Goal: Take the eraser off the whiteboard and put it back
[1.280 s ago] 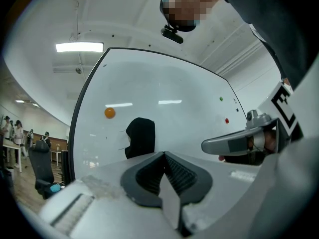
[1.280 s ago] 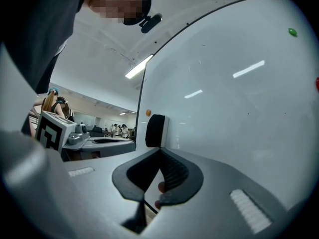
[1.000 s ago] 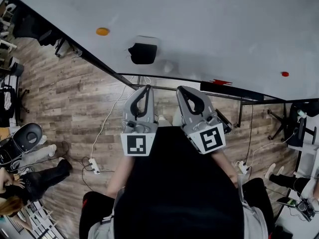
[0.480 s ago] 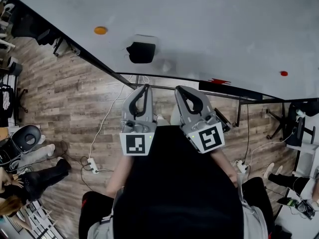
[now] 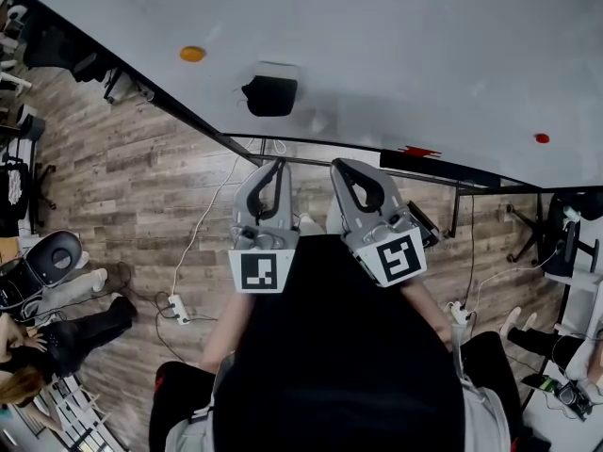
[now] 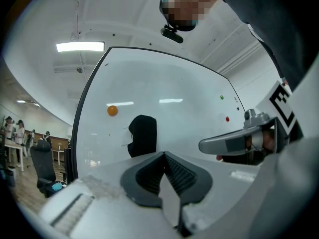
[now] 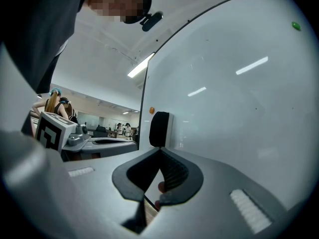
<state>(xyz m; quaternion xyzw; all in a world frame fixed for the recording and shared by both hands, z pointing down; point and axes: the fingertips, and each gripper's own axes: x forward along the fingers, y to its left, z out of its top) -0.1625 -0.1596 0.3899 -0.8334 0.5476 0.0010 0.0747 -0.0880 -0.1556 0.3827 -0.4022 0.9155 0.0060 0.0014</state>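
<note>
The left gripper (image 6: 163, 154) has its jaws pressed together with nothing between them, and the right gripper (image 7: 160, 151) likewise shows its tips meeting and holds nothing. The two are level and side by side, close to each other and pointing at the whiteboard (image 5: 405, 55). Ahead of both, well short of either tip, the black eraser (image 5: 270, 96) sits flat on the board face, with an orange magnet (image 5: 192, 54) off to its left and a red magnet (image 5: 541, 138) far to the right. With the eraser on the board and both grippers empty, this fits equally a moment ahead of its being lifted off and one after it has been set back. The risks follow from that. If a gripper goes in with its jaws together, the tips would likely shove the eraser along the slick board or tip it off onto the floor (image 5: 141, 186), since it probably clings only lightly. If it is already back in place, a stray nudge would undo that. The grippers are also near enough to each other that a sideways swing could knock one against the other.
</note>
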